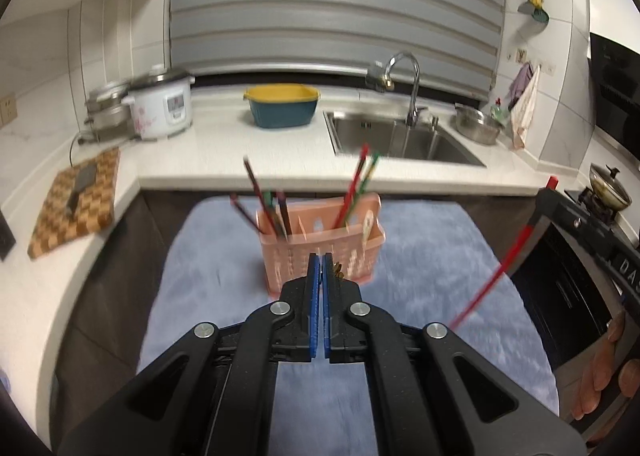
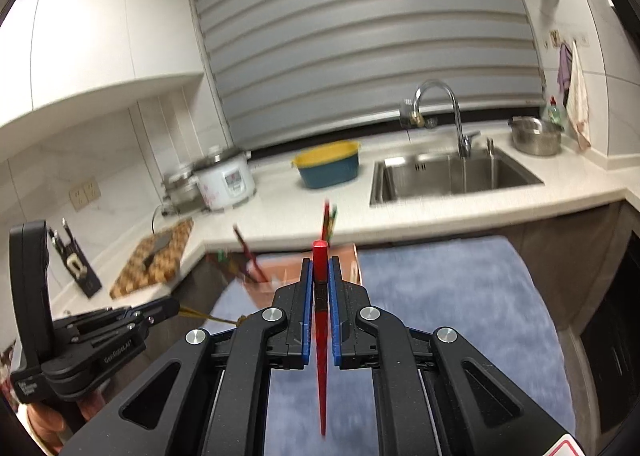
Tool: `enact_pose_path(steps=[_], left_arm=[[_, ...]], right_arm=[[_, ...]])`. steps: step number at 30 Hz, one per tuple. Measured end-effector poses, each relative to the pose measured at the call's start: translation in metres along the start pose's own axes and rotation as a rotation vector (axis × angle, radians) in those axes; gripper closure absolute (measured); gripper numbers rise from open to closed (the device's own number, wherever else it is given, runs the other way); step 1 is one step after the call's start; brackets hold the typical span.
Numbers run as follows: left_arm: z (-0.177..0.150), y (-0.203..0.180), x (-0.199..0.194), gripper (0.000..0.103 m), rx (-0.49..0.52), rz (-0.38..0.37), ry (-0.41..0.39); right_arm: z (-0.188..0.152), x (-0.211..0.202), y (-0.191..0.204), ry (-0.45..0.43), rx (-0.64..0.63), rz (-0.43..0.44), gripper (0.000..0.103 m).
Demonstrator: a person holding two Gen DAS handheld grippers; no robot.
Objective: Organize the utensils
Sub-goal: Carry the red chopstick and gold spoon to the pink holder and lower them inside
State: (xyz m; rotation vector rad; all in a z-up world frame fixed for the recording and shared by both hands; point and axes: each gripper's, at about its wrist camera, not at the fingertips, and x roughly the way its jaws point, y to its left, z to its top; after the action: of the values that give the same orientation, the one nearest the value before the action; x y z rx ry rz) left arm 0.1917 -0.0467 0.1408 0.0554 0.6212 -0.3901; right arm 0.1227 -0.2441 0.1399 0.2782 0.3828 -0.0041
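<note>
- Our left gripper (image 1: 321, 262) is clenched on something thin and brownish, too hidden to identify.
- Our right gripper (image 2: 320, 268) grasps a red plastic chopstick (image 2: 320, 336).
- Motion blurs the slotted pink plastic basket (image 1: 320, 248) holding upright chopsticks (image 1: 356, 184) on the blue fuzzy mat (image 1: 432, 256).

Utensil holder (image 1: 320, 244) on mat (image 1: 432, 256), chopsticks (image 1: 356, 188) in it; sink (image 1: 400, 136) behind

The right gripper (image 1: 624, 268) bears "DAS"; the left gripper (image 2: 120, 356) bears "GenRobot.AI".
</note>
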Motion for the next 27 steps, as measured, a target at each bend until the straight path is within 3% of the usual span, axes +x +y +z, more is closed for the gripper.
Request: enact_pose_path(steps=[6,13,19,27], left_arm=[[0.049,0.005,0.025,0.102,0.006,0.022,-0.024],[0.072,0.013,0.069,0.102,0.02,0.066,0.023],[0.067,0.021,0.107,0.102,0.022,0.096,0.095],[0.051,0.028,0.139,0.102,0.012,0.114,0.16]], right_arm=[[0.057,0.027,0.011,-0.106,0.01,0.014,0.096],[0.099,0.076,0.026,-0.159,0.014,0.015,0.096],[0.099,0.119,0.03,-0.126,0.006,0.009,0.096],[0.063,0.17,0.015,0.0,0.044,0.016,0.096]])
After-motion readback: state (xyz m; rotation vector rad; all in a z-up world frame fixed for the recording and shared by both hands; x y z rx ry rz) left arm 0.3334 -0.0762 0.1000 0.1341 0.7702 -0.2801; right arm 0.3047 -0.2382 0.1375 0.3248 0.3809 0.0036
